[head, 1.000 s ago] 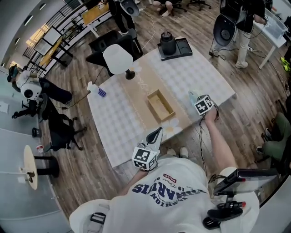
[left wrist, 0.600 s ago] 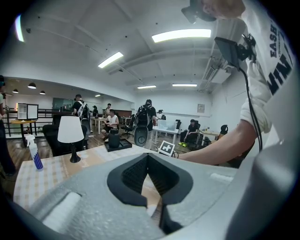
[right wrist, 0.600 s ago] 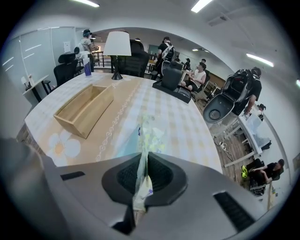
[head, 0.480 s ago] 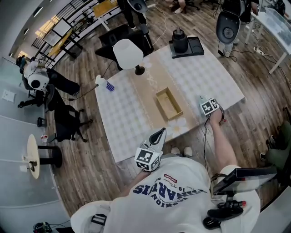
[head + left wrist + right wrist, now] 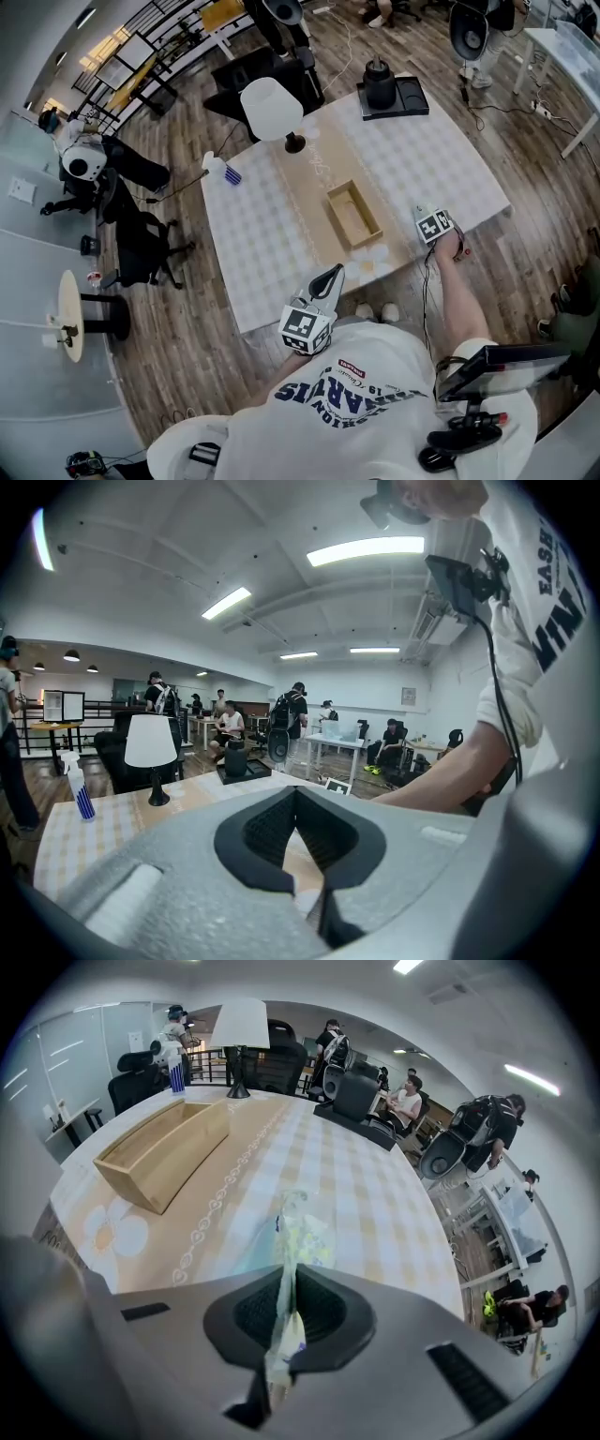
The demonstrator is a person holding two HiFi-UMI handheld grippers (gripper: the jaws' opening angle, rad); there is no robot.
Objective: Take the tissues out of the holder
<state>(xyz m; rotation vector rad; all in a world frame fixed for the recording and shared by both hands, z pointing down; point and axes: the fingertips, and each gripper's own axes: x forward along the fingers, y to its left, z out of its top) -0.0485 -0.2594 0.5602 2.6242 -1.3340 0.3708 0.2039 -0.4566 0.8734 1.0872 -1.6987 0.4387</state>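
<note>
The wooden holder [image 5: 352,214] lies in the middle of the checked table [image 5: 262,244] and looks empty inside; it appears as a long box [image 5: 164,1152] in the right gripper view. My right gripper [image 5: 433,225] is to the holder's right, near the table's right front edge, shut on a thin tissue pack [image 5: 292,1241] whose pale wrapper sticks out ahead of the jaws. My left gripper [image 5: 314,309] hangs at the table's front edge, apart from the holder. Its jaws [image 5: 298,803] are shut with nothing between them.
A white lamp [image 5: 272,108] and a spray bottle [image 5: 223,169] stand at the table's far left. A black jug on a tray [image 5: 380,86] sits at the far right corner. Office chairs and several people are around the room.
The head view has shifted a little. Both grippers keep about the same places at the table, and the right one still pinches the tissue pack.
</note>
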